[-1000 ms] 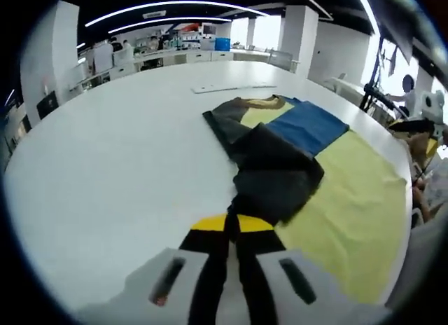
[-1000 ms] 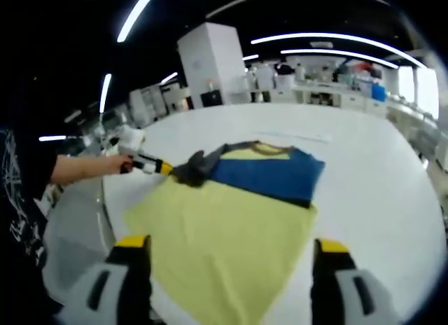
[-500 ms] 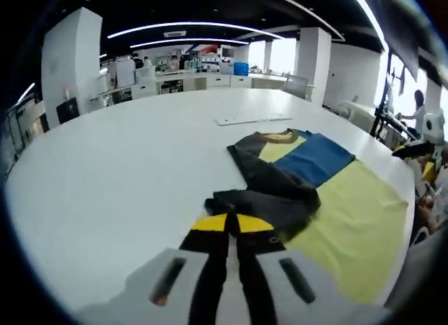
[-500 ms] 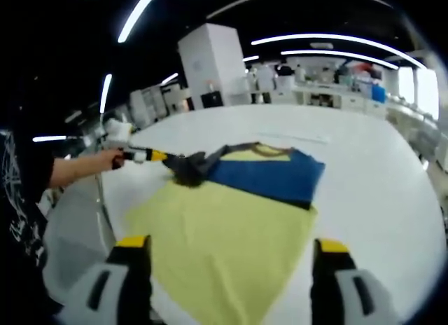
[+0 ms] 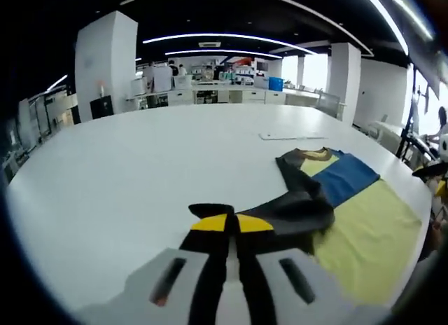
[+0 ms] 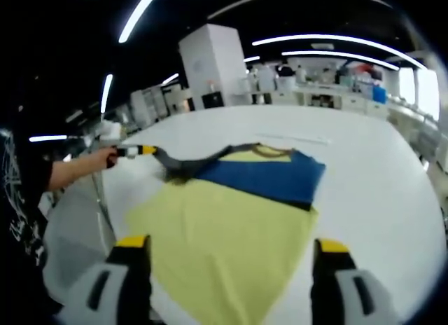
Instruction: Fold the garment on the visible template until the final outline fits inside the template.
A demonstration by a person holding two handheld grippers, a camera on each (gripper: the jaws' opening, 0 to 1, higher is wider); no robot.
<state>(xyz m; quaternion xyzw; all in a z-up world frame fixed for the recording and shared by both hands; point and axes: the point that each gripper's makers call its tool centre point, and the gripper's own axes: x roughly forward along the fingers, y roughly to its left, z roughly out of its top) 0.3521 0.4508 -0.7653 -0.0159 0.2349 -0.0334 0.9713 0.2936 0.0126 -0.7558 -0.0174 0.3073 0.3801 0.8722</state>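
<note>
A garment with a blue body (image 6: 269, 174), a yellow neck panel and dark grey sleeves lies at the far end of a pale yellow template sheet (image 6: 224, 241). My left gripper (image 5: 231, 223) is shut on the dark sleeve (image 5: 294, 213), which stretches from its yellow-tipped jaws back to the garment (image 5: 346, 178) and template (image 5: 367, 230). In the right gripper view, the left gripper (image 6: 143, 150) holds that sleeve (image 6: 185, 164) lifted out past the template's left edge. My right gripper (image 6: 231, 265) hovers open over the template's near edge, holding nothing.
Everything sits on a large white table (image 5: 119, 178). A thin flat white strip (image 5: 290, 136) lies beyond the garment. The person's arm (image 6: 73, 167) reaches in from the left, with a dark shirt at that edge. Desks and a white pillar (image 6: 210, 66) stand behind.
The left gripper has drawn the dark sleeve outward, away from the garment body, unfolding it from a bunched flap into a stretched strip. The right gripper has stayed put.
</note>
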